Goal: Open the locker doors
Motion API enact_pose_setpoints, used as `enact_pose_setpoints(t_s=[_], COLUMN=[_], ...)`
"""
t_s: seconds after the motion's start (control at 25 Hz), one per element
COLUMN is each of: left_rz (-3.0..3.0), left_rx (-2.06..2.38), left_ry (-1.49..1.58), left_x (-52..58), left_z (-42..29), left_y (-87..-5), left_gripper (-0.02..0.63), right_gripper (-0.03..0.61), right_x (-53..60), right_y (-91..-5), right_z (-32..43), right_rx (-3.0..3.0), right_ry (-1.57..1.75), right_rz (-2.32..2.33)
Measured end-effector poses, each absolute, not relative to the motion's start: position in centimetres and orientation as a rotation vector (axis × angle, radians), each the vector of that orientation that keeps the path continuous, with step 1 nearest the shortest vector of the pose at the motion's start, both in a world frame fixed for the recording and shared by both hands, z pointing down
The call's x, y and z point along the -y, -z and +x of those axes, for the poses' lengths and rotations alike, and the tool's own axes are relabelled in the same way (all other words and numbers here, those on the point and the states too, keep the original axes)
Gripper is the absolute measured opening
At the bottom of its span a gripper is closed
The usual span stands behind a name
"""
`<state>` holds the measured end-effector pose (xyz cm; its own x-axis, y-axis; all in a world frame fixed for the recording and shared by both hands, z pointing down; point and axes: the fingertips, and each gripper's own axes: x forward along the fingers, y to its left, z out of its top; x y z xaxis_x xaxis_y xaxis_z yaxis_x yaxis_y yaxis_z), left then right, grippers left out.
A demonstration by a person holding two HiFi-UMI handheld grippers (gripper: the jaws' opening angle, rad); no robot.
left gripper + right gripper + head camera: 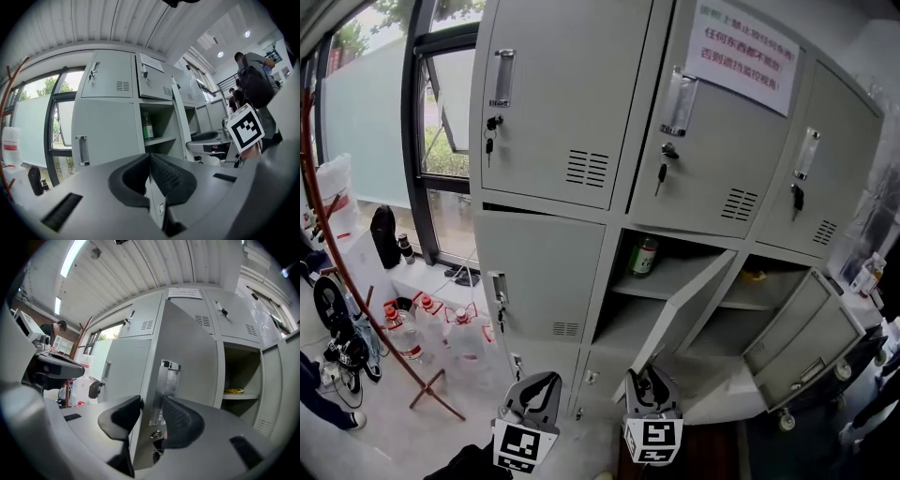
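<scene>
A bank of grey lockers [581,112] fills the head view. The top row is closed, keys hanging in the locks. In the middle row the left door [539,272] is closed. The middle door [675,314] stands half open and the right door [797,337] hangs wide open. My right gripper [641,377] [151,406] straddles the middle door's free edge [187,357], its pads against the edge and the chrome handle [165,385]. My left gripper [546,380] [150,157] hangs free left of it, its pads together and holding nothing.
A green bottle [643,255] stands on the shelf of the open middle locker, and something yellow [233,391] lies on the shelf of the right one. Water bottles [441,333] and a red coat stand [356,281] stand on the floor at the left by the window. People [255,79] stand further right.
</scene>
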<state>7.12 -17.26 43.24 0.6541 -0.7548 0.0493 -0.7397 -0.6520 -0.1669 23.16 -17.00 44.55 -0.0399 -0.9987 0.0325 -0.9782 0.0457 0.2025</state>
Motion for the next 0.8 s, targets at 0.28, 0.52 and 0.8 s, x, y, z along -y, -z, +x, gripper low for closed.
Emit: enact_pose_setpoints(t_s=[0.28,0.52,0.8], left_rz=[-2.78,-2.813,-2.841], left_rx=[-1.117,-1.008,-0.911], left_ry=[0.161,0.157,0.156], left_x=[15.1,13.3,11.8], left_z=[10.0,12.8,15.7], left_y=[-43.1,-43.3,-43.5], left_gripper=[0.025,0.025,0.025], right_gripper=[0.166,0.13,0.11], right_x=[13.3,10.3,7.7], right_y=[-44.6,-44.8,-44.9], right_z=[25.1,27.1,29.7], right_rx=[2.066,1.99,1.904], right_ry=[0.193,0.194,0.189], right_rz=[2.114,2.184,2.25])
